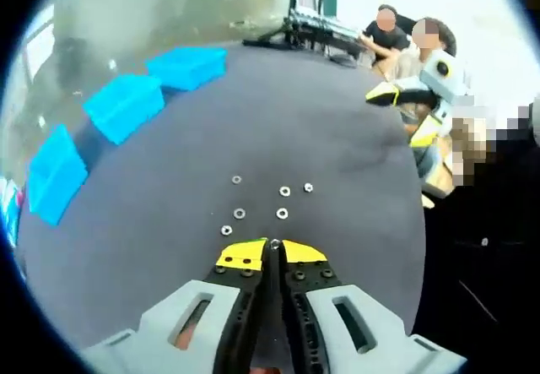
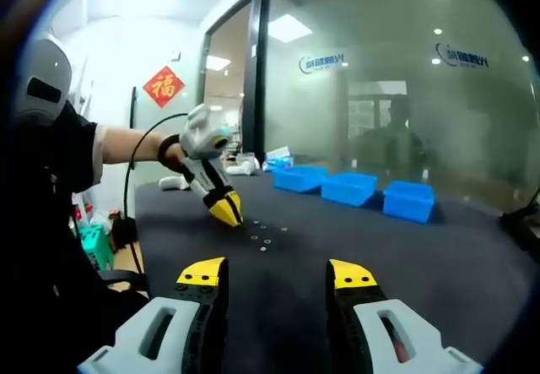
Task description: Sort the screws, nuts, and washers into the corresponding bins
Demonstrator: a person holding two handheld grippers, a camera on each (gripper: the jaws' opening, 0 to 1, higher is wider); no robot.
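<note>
Left gripper point(image 1: 274, 252) is down at the dark table point(image 1: 354, 138), jaws pinched together with yellow tips meeting; a small silvery piece point(image 1: 274, 243) sits right at the tip line, apparently clamped between them, too small to tell whether it's a nut or a washer. Rest of the loose hardware lies just ahead of the tips on the tabletop: one washer point(image 1: 226, 230) nearest, off to the left of the tips, two point(image 1: 240, 214) point(image 1: 282, 214) a bit further out, then another washer point(image 1: 285, 192) with a nut-like piece point(image 1: 308, 187) beside it, and one small piece point(image 1: 236, 180) furthest. All are apart from each other, none touching. Three blue bins point(image 1: 125, 105) stand in a row well beyond the cluster along the far left edge of the table, in front of a glass wall. Right gripper point(image 1: 396, 94) comes into the left gripper view from the right, off past the table edge, well away from the hardware. In the right gripper view, right gripper point(image 2: 277, 274) hangs above the table with jaws spread wide, nothing between them. Ahead of it the left gripper point(image 2: 226, 209) points its yellow tip down onto the table next to the scatter of small parts point(image 2: 263, 237); a person's hand point(image 2: 173, 150) holds it. The blue bins point(image 2: 350, 188) stand in a line further back right of the parts, well apart from both grippers.
</note>
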